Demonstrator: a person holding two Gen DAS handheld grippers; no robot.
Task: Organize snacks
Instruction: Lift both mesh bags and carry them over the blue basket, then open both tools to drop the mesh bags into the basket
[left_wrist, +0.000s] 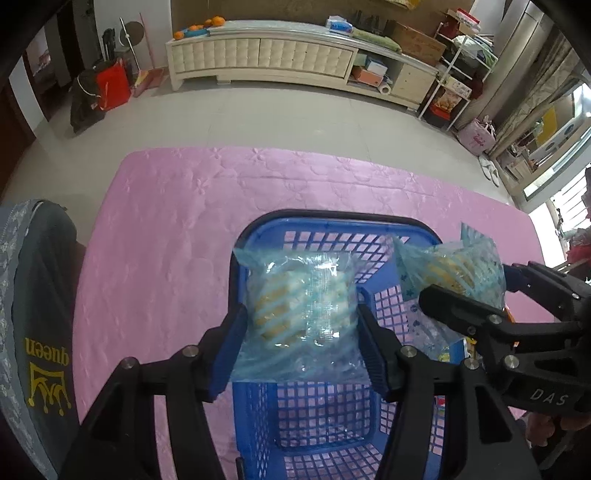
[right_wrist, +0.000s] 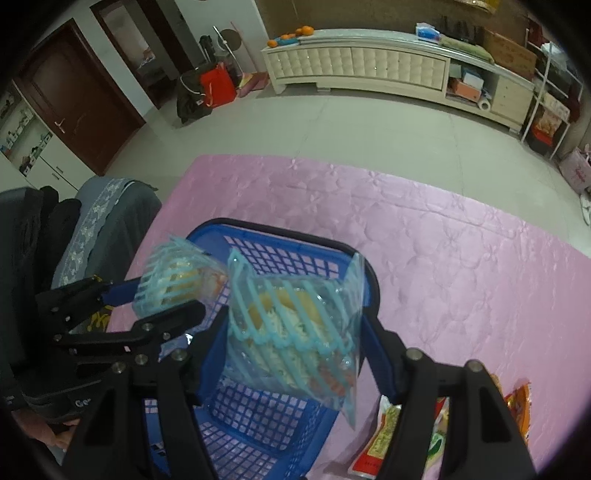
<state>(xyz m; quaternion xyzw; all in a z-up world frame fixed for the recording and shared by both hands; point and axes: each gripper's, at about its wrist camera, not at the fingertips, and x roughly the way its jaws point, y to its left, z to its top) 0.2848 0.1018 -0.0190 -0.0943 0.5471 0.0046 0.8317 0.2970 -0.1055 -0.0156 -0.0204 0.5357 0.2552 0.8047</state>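
A blue plastic basket (left_wrist: 332, 225) with a black rim stands on the pink table cover (left_wrist: 184, 221); it also shows in the right wrist view (right_wrist: 280, 251). My left gripper (left_wrist: 301, 325) is shut on a clear blue-striped snack bag (left_wrist: 299, 306) and holds it above the basket. My right gripper (right_wrist: 295, 328) is shut on a second, similar snack bag (right_wrist: 291, 328), also above the basket. The right gripper (left_wrist: 476, 291) with its bag (left_wrist: 454, 266) shows at the right of the left wrist view. The left gripper (right_wrist: 155, 291) with its bag (right_wrist: 177, 280) shows at the left of the right wrist view.
More snack packets, red, orange and green (right_wrist: 436, 432), lie on the cover right of the basket. A chair draped with grey cloth (right_wrist: 96, 229) stands at the table's left. A white cabinet (left_wrist: 258, 59) lines the far wall beyond the floor.
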